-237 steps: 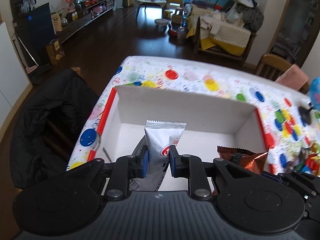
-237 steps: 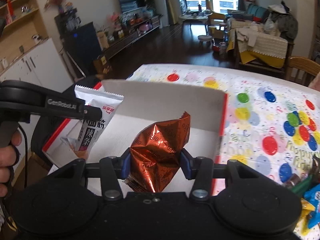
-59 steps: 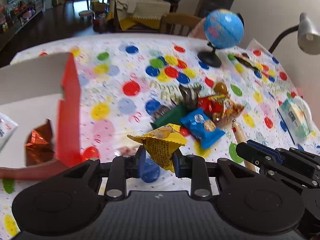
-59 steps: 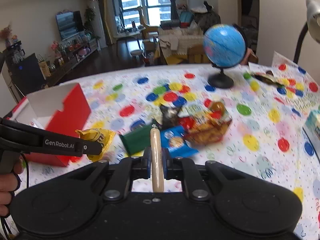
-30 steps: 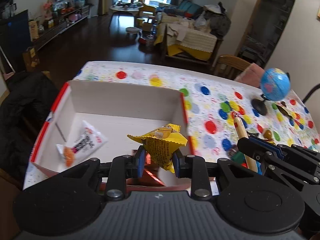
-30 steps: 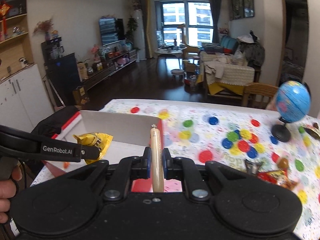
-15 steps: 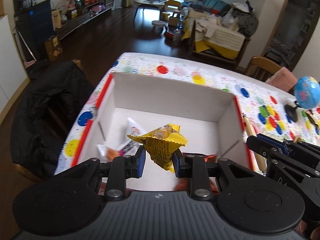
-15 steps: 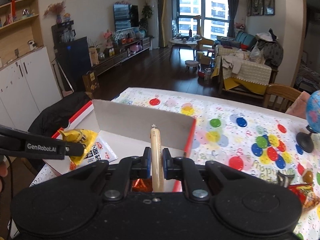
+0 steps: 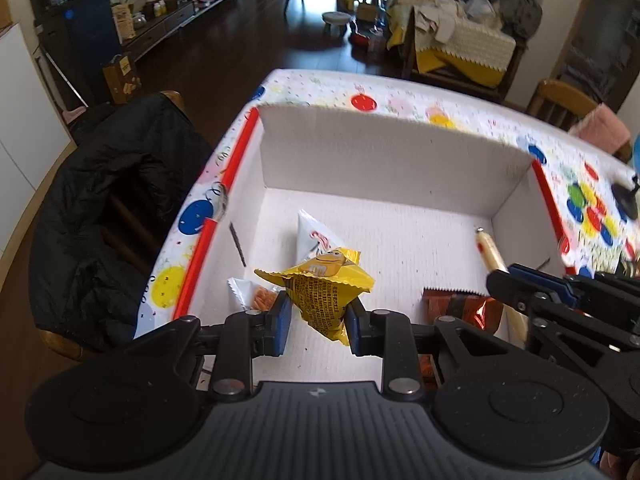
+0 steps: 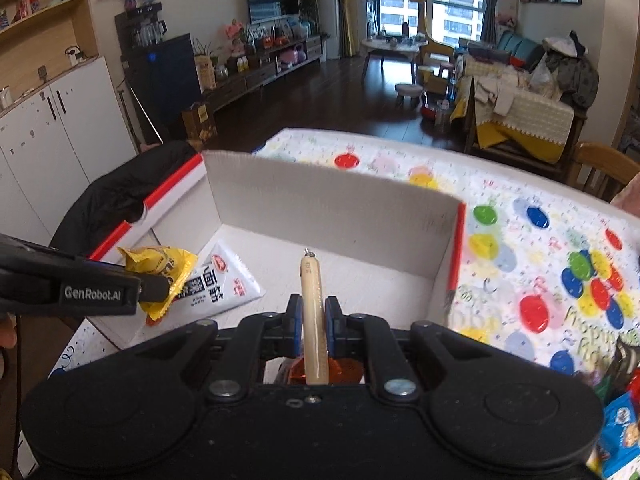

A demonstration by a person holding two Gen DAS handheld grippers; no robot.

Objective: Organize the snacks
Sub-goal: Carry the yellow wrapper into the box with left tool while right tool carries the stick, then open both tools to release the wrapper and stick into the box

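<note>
Yellow packet [image 9: 325, 295] | left tool [image 9: 318, 322] gripping | over box [image 9: 394, 152]

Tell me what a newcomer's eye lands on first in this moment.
The yellow packet pinched in the left gripper stands out, held above the white box with red edges. Beside it the right gripper clamps a pale sausage stick over the same box. On the box floor lie a white packet and a copper foil one.

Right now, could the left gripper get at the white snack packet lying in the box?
Probably not yet: the left gripper is shut on the yellow candy packet, which hangs right above the white snack packet in the box.
</note>
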